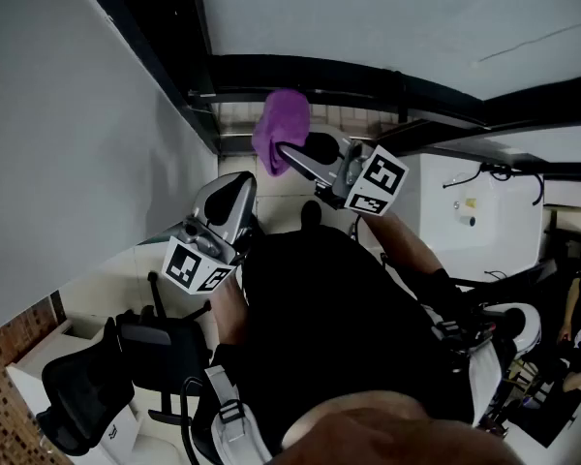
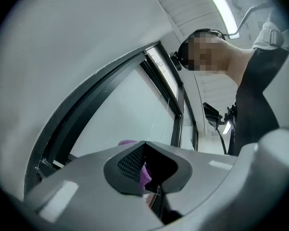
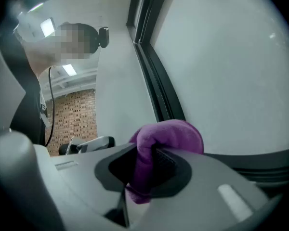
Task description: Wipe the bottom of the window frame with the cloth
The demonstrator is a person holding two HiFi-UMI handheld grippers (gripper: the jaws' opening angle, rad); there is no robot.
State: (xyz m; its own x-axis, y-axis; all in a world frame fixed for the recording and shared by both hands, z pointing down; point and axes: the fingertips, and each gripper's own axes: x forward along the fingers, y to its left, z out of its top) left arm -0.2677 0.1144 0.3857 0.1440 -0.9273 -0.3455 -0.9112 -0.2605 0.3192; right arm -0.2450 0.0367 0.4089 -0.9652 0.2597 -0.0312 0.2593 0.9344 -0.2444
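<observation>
A purple cloth (image 1: 282,124) is bunched in my right gripper (image 1: 285,152), which is shut on it and holds it up against the dark window frame (image 1: 300,72). In the right gripper view the cloth (image 3: 172,134) bulges out of the jaws of the right gripper (image 3: 151,166), beside the frame's dark rail (image 3: 159,88) and the pale pane. My left gripper (image 1: 240,184) hangs lower and to the left, jaws together with nothing in them. From the left gripper (image 2: 148,171) a bit of the cloth (image 2: 128,142) shows beyond the jaws, against the frame (image 2: 84,115).
The person's dark torso (image 1: 320,327) fills the lower middle. A black office chair (image 1: 87,387) stands at lower left beside a brick wall (image 1: 2,395). A white cabinet (image 1: 465,223) with cables is at the right. A grey wall (image 1: 68,134) runs along the left.
</observation>
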